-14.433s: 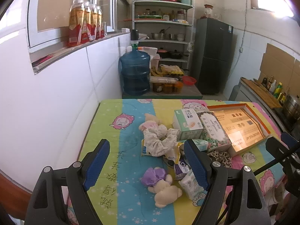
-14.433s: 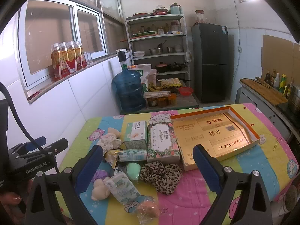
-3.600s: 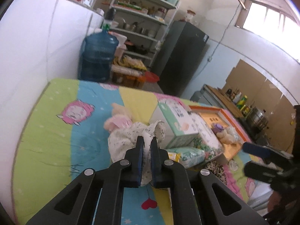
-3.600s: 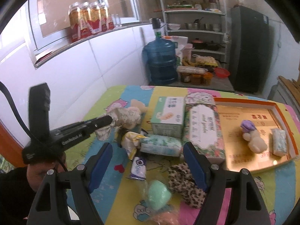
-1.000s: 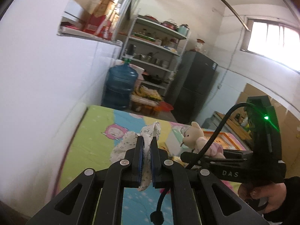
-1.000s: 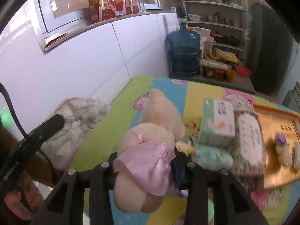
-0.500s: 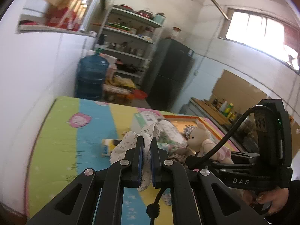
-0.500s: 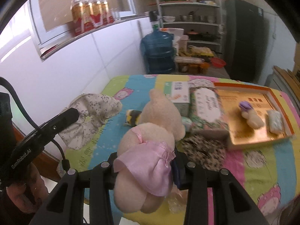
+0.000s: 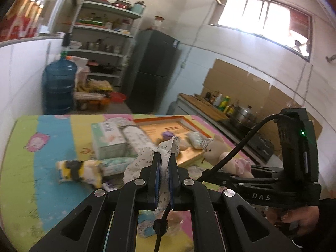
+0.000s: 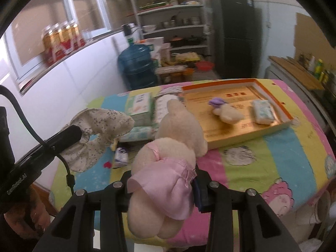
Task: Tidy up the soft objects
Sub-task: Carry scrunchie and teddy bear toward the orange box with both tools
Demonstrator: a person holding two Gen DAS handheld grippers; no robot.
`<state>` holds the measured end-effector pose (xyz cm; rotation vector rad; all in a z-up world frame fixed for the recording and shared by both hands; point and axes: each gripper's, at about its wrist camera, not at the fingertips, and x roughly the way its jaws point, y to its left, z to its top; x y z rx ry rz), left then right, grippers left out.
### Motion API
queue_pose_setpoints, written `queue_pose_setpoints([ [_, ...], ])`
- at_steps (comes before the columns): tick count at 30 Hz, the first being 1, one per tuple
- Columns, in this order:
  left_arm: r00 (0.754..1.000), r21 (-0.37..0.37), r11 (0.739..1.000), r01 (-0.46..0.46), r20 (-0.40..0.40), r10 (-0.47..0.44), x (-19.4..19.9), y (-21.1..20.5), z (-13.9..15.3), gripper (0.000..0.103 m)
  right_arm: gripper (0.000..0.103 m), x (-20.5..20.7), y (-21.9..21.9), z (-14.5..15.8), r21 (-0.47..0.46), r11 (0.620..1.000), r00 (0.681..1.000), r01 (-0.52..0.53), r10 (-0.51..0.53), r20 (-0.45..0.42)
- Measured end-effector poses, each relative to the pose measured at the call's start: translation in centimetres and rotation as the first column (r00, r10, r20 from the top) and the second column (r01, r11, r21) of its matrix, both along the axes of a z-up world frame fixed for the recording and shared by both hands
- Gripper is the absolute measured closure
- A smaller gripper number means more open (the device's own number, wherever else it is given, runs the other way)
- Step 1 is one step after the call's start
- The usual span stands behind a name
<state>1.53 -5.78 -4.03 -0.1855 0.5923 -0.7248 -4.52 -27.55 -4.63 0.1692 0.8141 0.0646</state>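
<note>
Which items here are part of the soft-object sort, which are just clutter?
Job:
- floral scrunchie in left claw
- plush bear in pink skirt in right claw
- orange tray
- purple-capped plush in tray

Lying about:
- water jug
- fridge
- shelves

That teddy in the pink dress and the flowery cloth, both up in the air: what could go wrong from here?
The left hand-held gripper pinches only a fold of the flowery cloth; it may slip out. The teddy bulges far beyond the right hand-held gripper and might tip out. The orange tray already holds a small plush and a tissue pack, so landing room looks limited.
</note>
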Motion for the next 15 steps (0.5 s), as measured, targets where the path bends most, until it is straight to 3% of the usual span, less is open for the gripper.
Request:
queue_pose_setpoints([
  [15, 0.995, -0.005, 0.996, 0.091, 0.028, -0.091, 3.7, -9.8, 1.8, 0.097, 0.062, 1.1, -10.1, 2.0, 0.008, 0.988, 0.985, 0.156, -0.157, 0.066],
])
